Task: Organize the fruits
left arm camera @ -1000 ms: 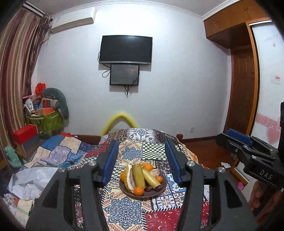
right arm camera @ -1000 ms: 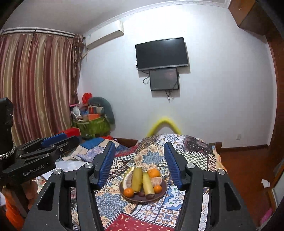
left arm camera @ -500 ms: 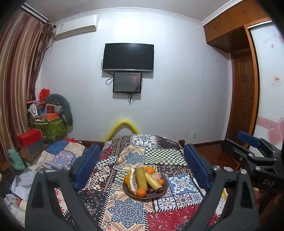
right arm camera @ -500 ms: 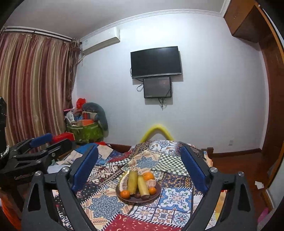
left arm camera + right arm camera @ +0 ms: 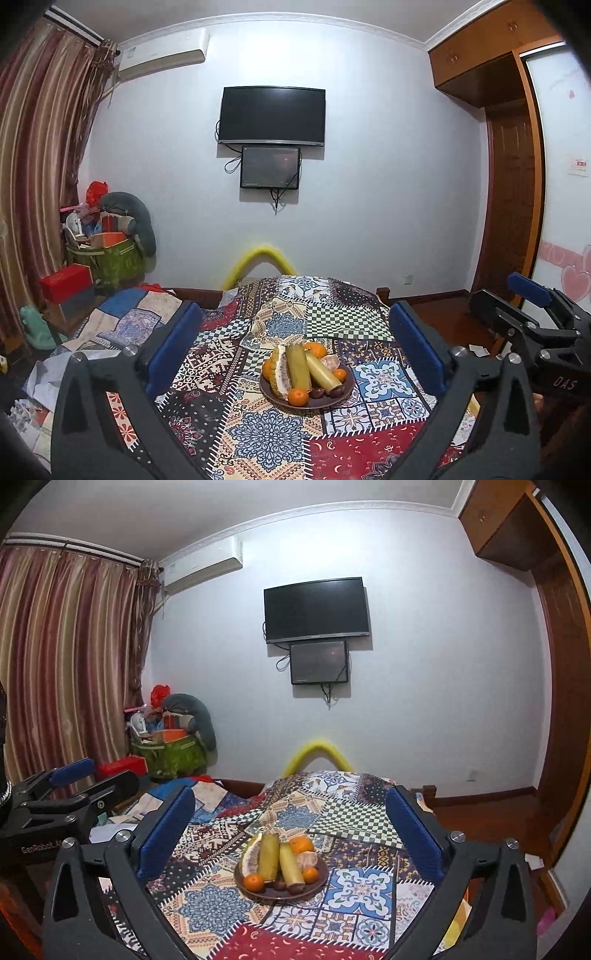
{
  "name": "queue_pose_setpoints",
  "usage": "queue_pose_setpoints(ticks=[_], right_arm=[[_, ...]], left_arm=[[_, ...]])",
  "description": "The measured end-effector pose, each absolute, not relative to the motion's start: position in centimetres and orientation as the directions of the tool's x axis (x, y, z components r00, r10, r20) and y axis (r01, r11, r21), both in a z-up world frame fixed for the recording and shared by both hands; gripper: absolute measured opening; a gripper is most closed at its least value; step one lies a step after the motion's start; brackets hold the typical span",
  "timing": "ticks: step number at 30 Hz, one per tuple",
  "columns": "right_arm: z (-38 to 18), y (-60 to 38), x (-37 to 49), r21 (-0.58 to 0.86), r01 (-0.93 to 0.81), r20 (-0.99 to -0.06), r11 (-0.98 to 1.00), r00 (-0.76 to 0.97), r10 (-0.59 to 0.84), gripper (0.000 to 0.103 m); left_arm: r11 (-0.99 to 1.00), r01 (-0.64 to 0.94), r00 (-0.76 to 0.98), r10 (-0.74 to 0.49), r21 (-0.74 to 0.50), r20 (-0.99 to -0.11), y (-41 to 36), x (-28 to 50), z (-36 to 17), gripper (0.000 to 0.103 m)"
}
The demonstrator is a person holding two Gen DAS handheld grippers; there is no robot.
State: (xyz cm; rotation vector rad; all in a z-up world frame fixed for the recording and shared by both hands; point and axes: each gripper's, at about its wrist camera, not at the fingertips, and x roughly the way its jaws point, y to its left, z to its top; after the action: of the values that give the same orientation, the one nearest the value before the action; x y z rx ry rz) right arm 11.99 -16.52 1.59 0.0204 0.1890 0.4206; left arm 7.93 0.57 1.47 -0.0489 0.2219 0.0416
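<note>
The left gripper (image 5: 293,350) is held level and faces forward, its two fingers (image 5: 173,347) spread wide apart with nothing between the blue pads. The right gripper (image 5: 291,834) takes the same pose: its fingers (image 5: 166,830) stand far apart, blue pads facing each other across a bare gap. Each gripper shows at the edge of the other's view, the right one (image 5: 532,325) at the left camera's right side and the left one (image 5: 70,801) at the right camera's left side, so the two are held side by side, apart and at similar height.

small dark fruits (image 5: 326,392) unidentifiable, plate (image 5: 325,402) partly hidden
</note>
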Motion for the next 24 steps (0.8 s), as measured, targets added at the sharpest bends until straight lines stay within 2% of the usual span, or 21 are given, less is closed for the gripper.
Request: queue_pose_setpoints(ticks=[24], right_arm=[[1.92,-17.21,11.85,0.069,-0.397,-0.181,0.915,0.897,0.403,0.103]], left_arm=[[0.998,-0.009,0.974,-0.003,-0.054,-0.228,0.39,8.35,1.08,0.103]])
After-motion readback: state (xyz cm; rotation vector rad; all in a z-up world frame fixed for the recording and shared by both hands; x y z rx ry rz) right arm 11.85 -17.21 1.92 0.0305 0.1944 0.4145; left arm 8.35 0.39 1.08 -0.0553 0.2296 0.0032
